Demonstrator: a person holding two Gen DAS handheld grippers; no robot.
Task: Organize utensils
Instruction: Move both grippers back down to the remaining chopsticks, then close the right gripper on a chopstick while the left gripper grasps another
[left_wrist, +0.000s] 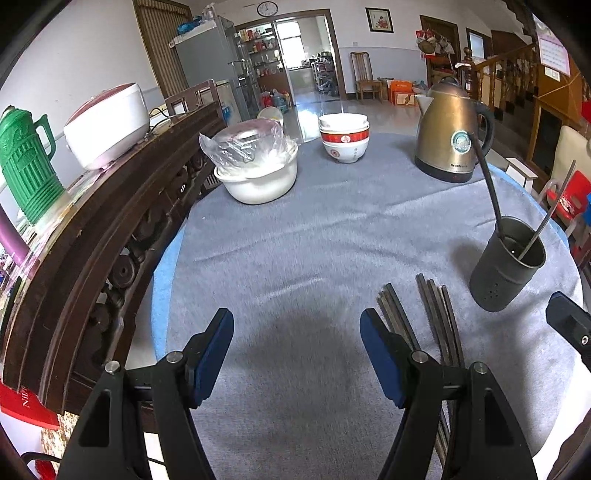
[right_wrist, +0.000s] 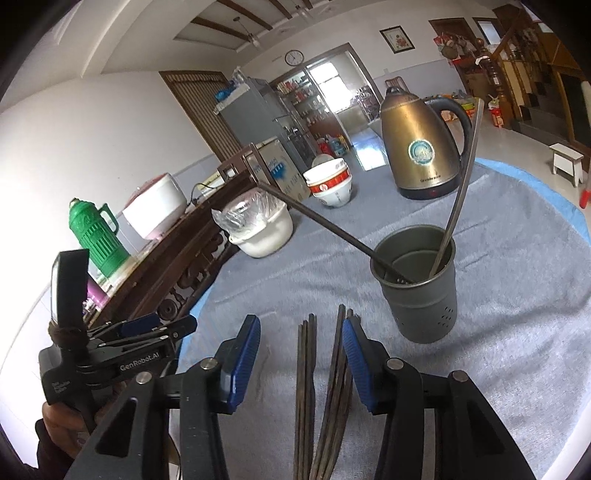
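Observation:
Several dark wooden chopsticks (right_wrist: 325, 384) lie in two bunches on the grey tablecloth (right_wrist: 517, 314); they also show in the left wrist view (left_wrist: 439, 321). A dark metal utensil holder (right_wrist: 421, 284) stands upright beyond them, with two long utensils leaning in it; the left wrist view shows it at the right (left_wrist: 506, 266). My right gripper (right_wrist: 299, 339) is open, its jaws astride the chopsticks just above the cloth. My left gripper (left_wrist: 297, 332) is open and empty, left of the chopsticks; it also appears in the right wrist view (right_wrist: 155, 328).
A brass electric kettle (left_wrist: 448, 136), stacked red-and-white bowls (left_wrist: 343, 138) and a white pot with plastic-wrapped bowl (left_wrist: 255, 166) stand at the table's far side. A carved wooden bench back (left_wrist: 110, 221) runs along the left, with a rice cooker (left_wrist: 107, 122) and green thermos (left_wrist: 26, 166).

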